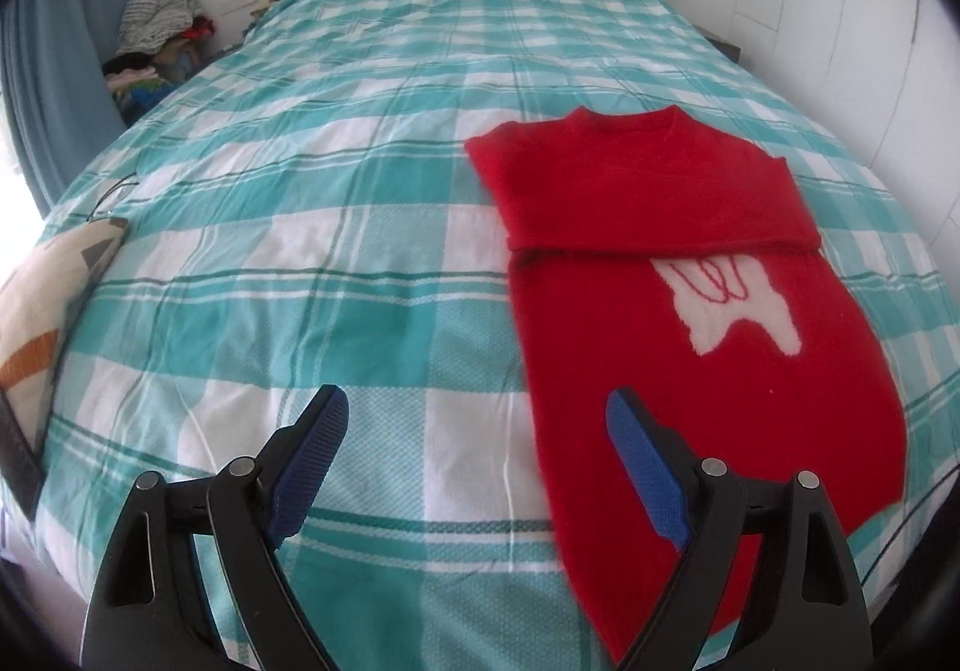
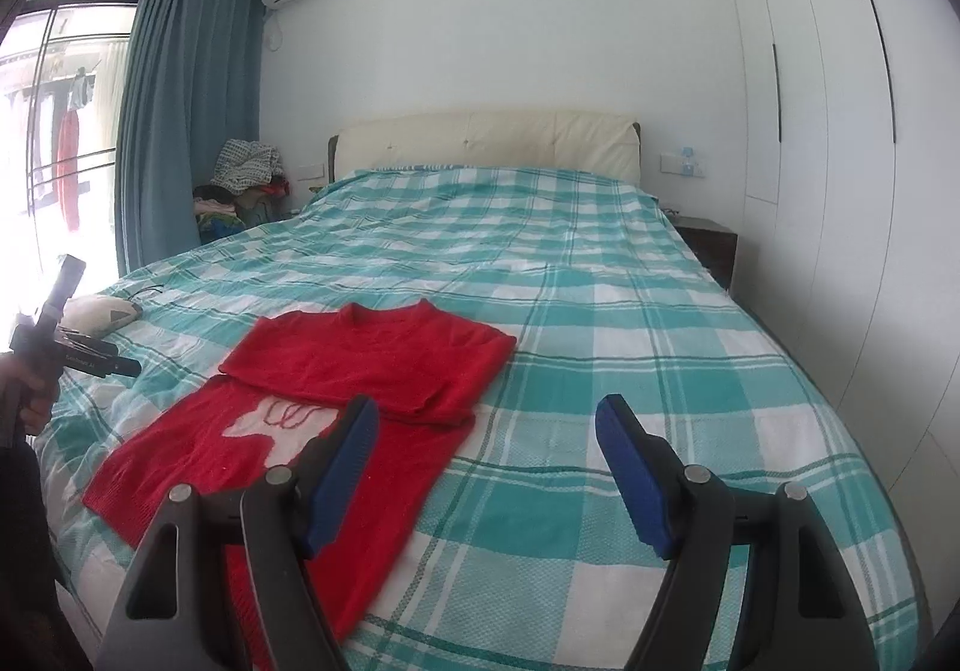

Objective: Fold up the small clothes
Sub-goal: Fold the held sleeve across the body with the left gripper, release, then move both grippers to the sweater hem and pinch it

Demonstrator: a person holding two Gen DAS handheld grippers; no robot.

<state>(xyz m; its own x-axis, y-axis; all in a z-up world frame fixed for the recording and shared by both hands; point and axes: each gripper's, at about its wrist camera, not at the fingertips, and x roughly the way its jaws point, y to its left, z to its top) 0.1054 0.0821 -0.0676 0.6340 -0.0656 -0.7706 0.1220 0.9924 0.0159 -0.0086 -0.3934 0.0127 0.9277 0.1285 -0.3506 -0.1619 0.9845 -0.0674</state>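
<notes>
While your left gripper (image 1: 477, 416) and right gripper (image 2: 486, 425) hover spread wide and empty, the red sweater (image 1: 690, 311) lies half-folded on the bed (image 1: 360, 191), probably awaiting your final fold.

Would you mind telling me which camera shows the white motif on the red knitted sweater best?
The left wrist view: the white motif on the red knitted sweater lies fully exposed there. In the right wrist view the motif sits partly behind a blue-padded finger of the right gripper.
</notes>
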